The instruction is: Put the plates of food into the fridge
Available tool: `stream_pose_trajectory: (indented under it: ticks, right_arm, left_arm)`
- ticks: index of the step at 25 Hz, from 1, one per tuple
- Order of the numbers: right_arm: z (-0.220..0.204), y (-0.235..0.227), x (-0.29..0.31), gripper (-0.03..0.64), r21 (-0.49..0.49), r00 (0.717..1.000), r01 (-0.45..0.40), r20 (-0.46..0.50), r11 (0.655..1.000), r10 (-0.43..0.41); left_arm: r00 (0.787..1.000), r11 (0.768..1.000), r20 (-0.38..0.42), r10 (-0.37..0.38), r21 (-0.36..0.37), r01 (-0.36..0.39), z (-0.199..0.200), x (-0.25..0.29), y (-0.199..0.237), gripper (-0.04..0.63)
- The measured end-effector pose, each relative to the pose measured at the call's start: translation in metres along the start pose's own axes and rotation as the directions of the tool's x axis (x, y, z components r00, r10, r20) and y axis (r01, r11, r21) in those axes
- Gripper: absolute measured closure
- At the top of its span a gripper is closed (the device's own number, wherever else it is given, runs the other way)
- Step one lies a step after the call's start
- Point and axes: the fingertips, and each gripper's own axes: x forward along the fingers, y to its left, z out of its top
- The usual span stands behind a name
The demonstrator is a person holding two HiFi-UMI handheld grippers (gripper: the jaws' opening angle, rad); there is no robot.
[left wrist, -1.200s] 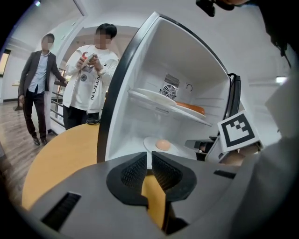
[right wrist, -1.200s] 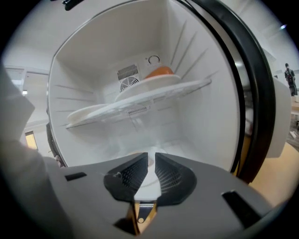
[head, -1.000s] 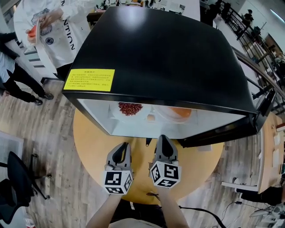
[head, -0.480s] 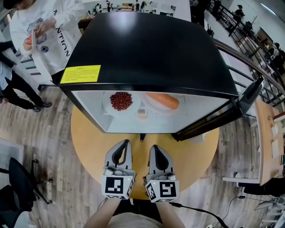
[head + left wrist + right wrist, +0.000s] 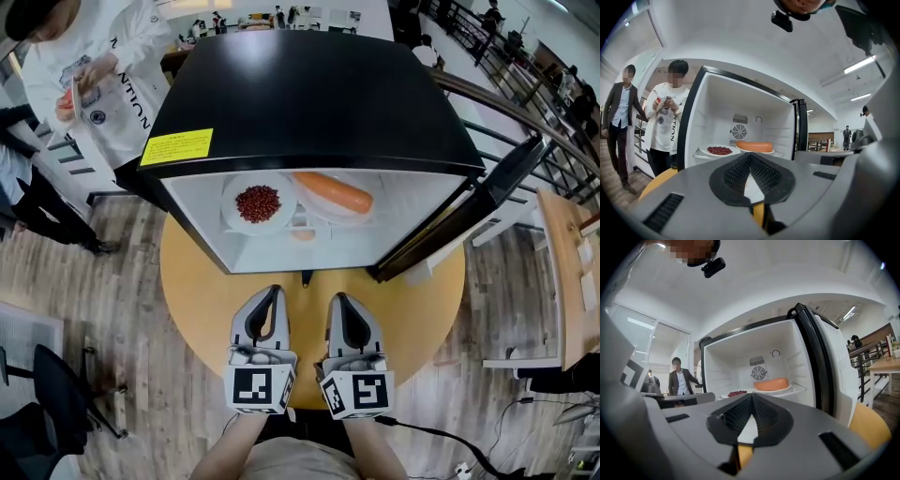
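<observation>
A black fridge (image 5: 309,94) stands on a round wooden table (image 5: 202,300), its door (image 5: 478,202) swung open to the right. On the white shelf inside sit two white plates side by side: one of red beans (image 5: 258,202) (image 5: 719,150) (image 5: 737,393) on the left, one with a long orange sausage (image 5: 333,192) (image 5: 754,146) (image 5: 771,384) on the right. My left gripper (image 5: 272,292) (image 5: 750,155) and right gripper (image 5: 339,300) (image 5: 751,395) hover over the table in front of the fridge, side by side. Both are shut with nothing in them.
A small orange item (image 5: 302,234) lies at the shelf's front, and a small dark object (image 5: 305,278) on the table below the fridge opening. A person in a white top (image 5: 89,66) stands at the fridge's left. An office chair (image 5: 37,384) is at lower left, a wooden desk (image 5: 572,272) at right.
Both grippers have drawn back from the fridge opening toward me. More of the shelf with the two plates now shows. The plates have not moved.
</observation>
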Motion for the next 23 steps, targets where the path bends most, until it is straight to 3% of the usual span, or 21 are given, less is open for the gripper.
stream_pose_trajectory:
  ticks: [23]
  right_arm:
    - [0.013, 0.010, -0.010, 0.604, -0.030, 0.999, 0.012, 0.032, 0.999, -0.011]
  left_arm:
    - [0.999, 0.999, 0.018, -0.027, 0.029, 0.027, 0.008, -0.007, -0.005, 0.588]
